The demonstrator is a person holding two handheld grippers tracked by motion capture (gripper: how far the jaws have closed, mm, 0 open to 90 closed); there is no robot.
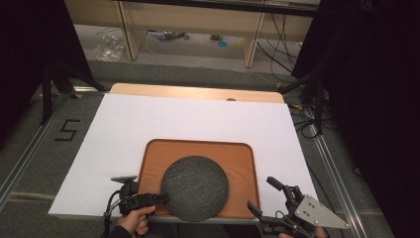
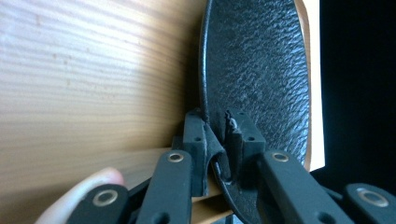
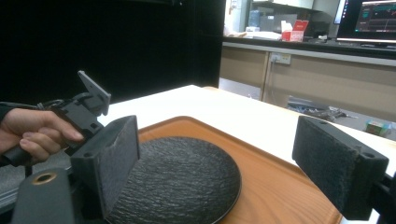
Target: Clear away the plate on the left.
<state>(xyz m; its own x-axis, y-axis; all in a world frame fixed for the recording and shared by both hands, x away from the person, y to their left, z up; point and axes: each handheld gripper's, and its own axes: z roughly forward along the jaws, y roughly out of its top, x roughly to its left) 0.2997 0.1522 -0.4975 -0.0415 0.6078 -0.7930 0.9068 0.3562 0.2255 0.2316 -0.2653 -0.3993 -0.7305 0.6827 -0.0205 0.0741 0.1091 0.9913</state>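
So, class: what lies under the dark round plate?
The dark round plate lies on a wooden tray, which rests on the white table cover. The tray surface beneath the plate is covered, so it cannot be seen.

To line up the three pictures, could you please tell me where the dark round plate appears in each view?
High view: the dark round plate lies low at centre, on the wooden tray.
Left gripper view: the plate stands on edge, upper centre-right, its rim between the left tongs.
Right gripper view: low at centre, between the open right tongs.
Shared landmark: the wooden tray under the plate.
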